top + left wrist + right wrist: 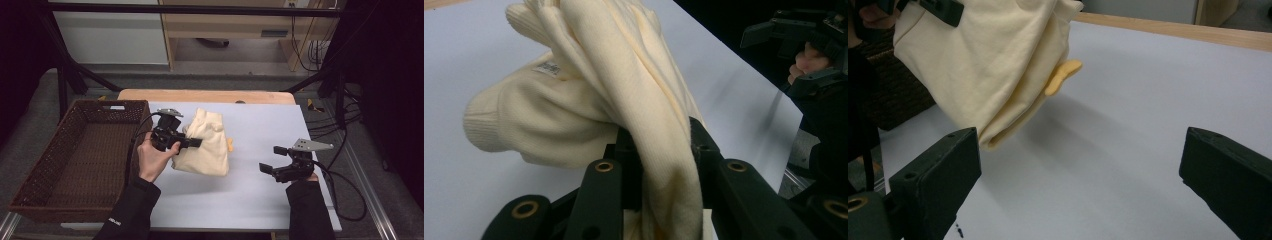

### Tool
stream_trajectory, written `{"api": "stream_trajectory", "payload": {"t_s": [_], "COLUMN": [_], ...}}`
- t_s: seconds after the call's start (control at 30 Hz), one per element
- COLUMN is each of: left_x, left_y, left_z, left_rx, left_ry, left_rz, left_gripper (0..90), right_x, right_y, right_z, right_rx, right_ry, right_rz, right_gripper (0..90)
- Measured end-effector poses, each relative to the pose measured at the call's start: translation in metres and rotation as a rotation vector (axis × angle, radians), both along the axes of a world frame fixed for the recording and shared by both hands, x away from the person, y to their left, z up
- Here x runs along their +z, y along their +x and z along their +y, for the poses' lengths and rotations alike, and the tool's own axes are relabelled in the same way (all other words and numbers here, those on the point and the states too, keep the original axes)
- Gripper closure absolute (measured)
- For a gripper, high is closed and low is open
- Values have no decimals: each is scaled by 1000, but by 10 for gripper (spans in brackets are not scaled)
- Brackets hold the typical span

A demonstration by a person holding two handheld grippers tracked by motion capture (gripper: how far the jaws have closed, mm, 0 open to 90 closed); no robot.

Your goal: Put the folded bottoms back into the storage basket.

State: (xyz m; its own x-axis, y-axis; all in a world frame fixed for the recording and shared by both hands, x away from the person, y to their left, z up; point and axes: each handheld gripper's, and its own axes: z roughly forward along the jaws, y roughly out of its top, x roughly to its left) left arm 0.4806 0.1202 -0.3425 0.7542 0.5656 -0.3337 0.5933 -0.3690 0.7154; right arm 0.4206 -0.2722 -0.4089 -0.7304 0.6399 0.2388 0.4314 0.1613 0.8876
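Observation:
A folded cream garment (205,142) hangs lifted above the pale blue table sheet (260,135), left of centre. My left gripper (192,142) is shut on the garment's left edge; in the left gripper view the cream cloth (624,100) is pinched between the two black jaws. A small orange tab (1062,76) sticks out from the garment's side. My right gripper (272,159) stands open at the right of the sheet, apart from the garment (983,65), with nothing between its jaws.
A dark brown wicker basket (45,165) stands beside the table at the left, and nothing shows inside it. The wooden table edge (205,95) shows at the back. Cables (345,185) trail off the right side.

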Motion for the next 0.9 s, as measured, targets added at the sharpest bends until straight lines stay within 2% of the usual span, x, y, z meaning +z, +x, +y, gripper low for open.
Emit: {"api": "stream_trajectory", "payload": {"t_s": [0.9], "left_x": [33], "left_y": [-19], "left_z": [22], "left_rx": [-8], "left_ry": [5], "left_rz": [-25], "left_gripper": [727], "right_x": [0], "right_y": [0], "right_z": [0], "right_rx": [-2], "right_ry": [-1], "right_rz": [0], "right_gripper": [34]}}
